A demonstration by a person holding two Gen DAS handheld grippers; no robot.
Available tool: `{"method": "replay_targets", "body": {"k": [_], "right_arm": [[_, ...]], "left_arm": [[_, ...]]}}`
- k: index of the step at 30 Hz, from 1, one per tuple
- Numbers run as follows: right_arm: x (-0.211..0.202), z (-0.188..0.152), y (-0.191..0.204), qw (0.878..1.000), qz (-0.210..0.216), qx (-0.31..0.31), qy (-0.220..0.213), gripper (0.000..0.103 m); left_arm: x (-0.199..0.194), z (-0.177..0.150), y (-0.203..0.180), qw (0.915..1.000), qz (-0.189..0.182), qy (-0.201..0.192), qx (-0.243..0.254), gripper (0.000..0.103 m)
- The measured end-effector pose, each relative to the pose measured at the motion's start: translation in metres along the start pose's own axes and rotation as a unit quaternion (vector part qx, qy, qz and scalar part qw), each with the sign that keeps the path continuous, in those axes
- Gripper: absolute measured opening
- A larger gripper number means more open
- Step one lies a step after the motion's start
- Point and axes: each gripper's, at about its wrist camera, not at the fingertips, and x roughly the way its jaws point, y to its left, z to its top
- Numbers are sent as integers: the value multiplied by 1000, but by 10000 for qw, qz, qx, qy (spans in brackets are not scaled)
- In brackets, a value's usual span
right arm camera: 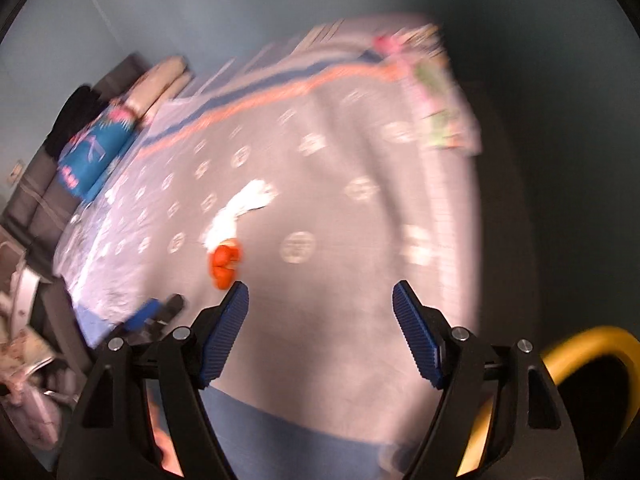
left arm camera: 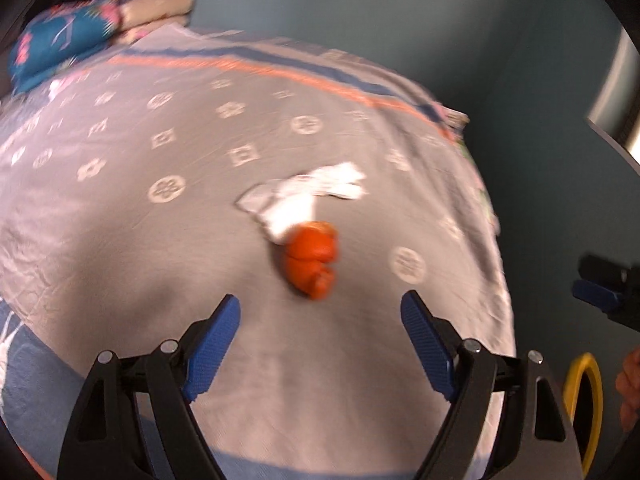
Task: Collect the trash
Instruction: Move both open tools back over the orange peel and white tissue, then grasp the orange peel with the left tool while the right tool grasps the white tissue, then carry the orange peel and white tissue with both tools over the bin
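Observation:
An orange crumpled piece of trash (left arm camera: pixel 312 258) lies on the grey patterned bedspread (left arm camera: pixel 140 248), touching a white crumpled paper (left arm camera: pixel 300 196) just beyond it. My left gripper (left arm camera: pixel 320 296) hovers right in front of the orange piece, jaws open with nothing between them. In the right wrist view the orange piece (right arm camera: pixel 226 262) and the white paper (right arm camera: pixel 240 208) sit ahead and to the left of my right gripper (right arm camera: pixel 321 285), which is open and empty above the bedspread (right arm camera: pixel 340 240). Both views are blurred.
A bin with a yellow rim (left arm camera: pixel 586 359) (right arm camera: pixel 592 336) stands beside the bed at the lower right. A blue floral pillow (left arm camera: pixel 64 40) (right arm camera: pixel 92 152) and folded bedding lie at the bed's head. A hand (left arm camera: pixel 630 384) holds the right gripper (left arm camera: pixel 600 292).

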Motion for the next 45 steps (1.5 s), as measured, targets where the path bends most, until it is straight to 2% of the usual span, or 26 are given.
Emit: {"method": "replay_targets", "body": {"k": [4, 6, 9, 12, 14, 17, 19, 21, 23, 24, 25, 26, 27, 28, 33, 35, 39, 41, 44, 45], "right_arm": [[76, 47, 38, 9953, 408, 34, 876, 73], [117, 67, 51, 9907, 528, 276, 1225, 73], [168, 86, 61, 9819, 629, 615, 1679, 74], [207, 98, 65, 9749, 651, 895, 1934, 73], [225, 104, 67, 9731, 599, 986, 1996, 73], [258, 115, 72, 9717, 264, 927, 2155, 72], [276, 120, 76, 9692, 71, 875, 2299, 68], [282, 124, 86, 9710, -67, 707, 2282, 68], [288, 128, 96, 9742, -155, 503, 2193, 63], [291, 129, 103, 9751, -268, 345, 2176, 48], [293, 129, 108, 9754, -304, 276, 2167, 39], [293, 129, 110, 9755, -300, 251, 2167, 37], [293, 129, 115, 9755, -231, 193, 2180, 25], [293, 128, 119, 9765, -206, 134, 2141, 20], [273, 128, 124, 9800, 213, 77, 1978, 15], [253, 129, 124, 9820, 360, 32, 1854, 15], [182, 134, 118, 9901, 493, -216, 1299, 15], [141, 134, 110, 9941, 472, -258, 945, 15], [68, 122, 89, 9974, 494, -300, 436, 15], [29, 111, 77, 9985, 421, -321, 158, 15]], "left_arm": [[31, 11, 23, 9995, 68, 76, -284, 79], [42, 15, 28, 9994, 74, 101, -310, 79], [62, 19, 31, 9993, -31, 230, -293, 79], [75, 20, 28, 9992, -176, 308, -193, 79], [84, 21, 24, 9993, -128, 328, -96, 79], [96, 21, 22, 9992, -210, 327, -60, 79], [100, 21, 17, 9994, -202, 272, 41, 78], [102, 18, 10, 9992, -268, 220, 180, 69], [104, 15, 0, 9987, -305, 208, 340, 46], [106, 13, -5, 9984, -335, 223, 407, 37], [105, 10, -10, 9983, -283, 189, 479, 34], [103, 8, -12, 9982, -280, 153, 509, 28], [103, 5, -14, 9977, -315, 199, 567, 25], [101, 4, -13, 9977, -300, 205, 566, 23], [79, 3, -9, 9969, -242, 382, 651, 22], [53, 2, -10, 9957, -199, 331, 842, 21], [-14, -4, -25, 9905, -186, -6, 1362, 22], [-50, -7, -34, 9881, -445, -103, 1467, 22], [-103, -19, -56, 9821, -655, -468, 1704, 22], [-122, -23, -66, 9790, -744, -584, 1808, 22]]}}
